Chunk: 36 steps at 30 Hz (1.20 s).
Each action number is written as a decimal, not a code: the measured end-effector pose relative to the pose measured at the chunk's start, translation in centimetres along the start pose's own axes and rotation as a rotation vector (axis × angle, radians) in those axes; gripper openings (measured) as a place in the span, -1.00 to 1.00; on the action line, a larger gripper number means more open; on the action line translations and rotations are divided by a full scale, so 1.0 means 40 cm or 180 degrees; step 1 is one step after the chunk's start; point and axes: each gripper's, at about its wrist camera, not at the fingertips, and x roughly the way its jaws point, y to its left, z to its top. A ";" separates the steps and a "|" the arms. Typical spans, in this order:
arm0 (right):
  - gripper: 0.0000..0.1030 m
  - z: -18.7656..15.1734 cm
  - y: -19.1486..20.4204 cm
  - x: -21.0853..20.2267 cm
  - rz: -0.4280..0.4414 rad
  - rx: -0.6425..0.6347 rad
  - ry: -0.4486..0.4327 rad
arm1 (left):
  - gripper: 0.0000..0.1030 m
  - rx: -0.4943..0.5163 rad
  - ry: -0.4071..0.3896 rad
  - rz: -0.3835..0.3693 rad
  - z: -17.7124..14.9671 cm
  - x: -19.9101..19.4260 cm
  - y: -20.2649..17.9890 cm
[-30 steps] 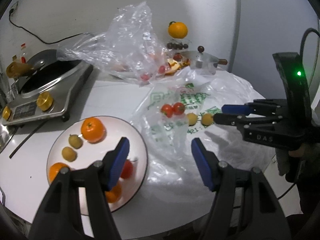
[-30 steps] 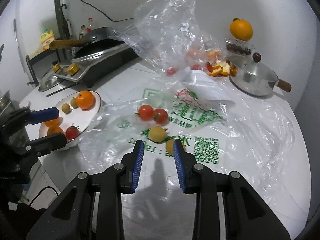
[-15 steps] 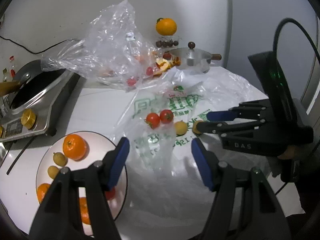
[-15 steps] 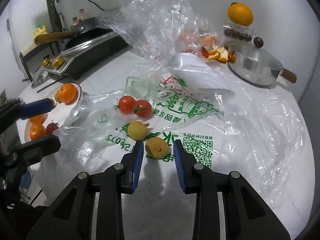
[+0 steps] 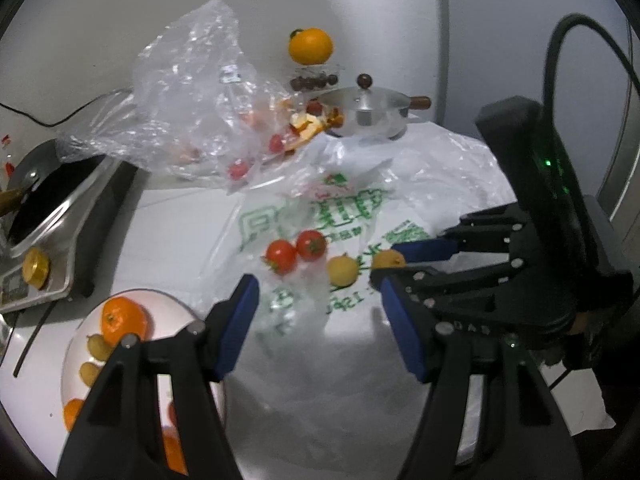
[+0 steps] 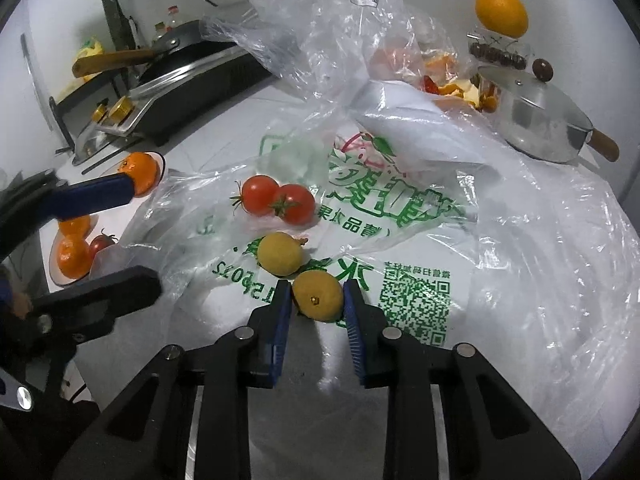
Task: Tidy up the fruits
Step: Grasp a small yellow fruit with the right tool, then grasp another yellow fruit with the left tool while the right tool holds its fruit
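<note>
R gripper [image 6: 316,300] now clamps yellow fruit [image 6: 318,295].

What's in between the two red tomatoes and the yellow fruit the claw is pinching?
Another yellow fruit, lying on the printed plastic bag; the right wrist view shows it.

Two small yellow round fruits [image 6: 280,253] on flattened printed plastic bag [image 6: 400,216], two red tomatoes [image 6: 276,200] just behind; white round plate [image 5: 168,308] left, lidded steel pot [image 6: 536,120] far right

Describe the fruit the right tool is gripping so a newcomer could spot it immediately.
Find the green-printed plastic bag spread on the table. Near its QR code, two small yellow fruits lie below two tomatoes. It is the nearer yellow fruit, pinched between the right tool pads.
</note>
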 end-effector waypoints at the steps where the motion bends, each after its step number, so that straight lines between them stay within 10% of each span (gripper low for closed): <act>1: -0.45 -0.001 -0.003 -0.007 -0.0003 -0.0007 -0.0028 | 0.26 -0.0001 0.0003 -0.0047 0.004 0.007 -0.005; 36: -0.45 -0.029 -0.118 -0.079 -0.0059 0.0232 -0.0338 | -0.02 0.0048 0.0585 -0.0472 0.030 0.201 -0.053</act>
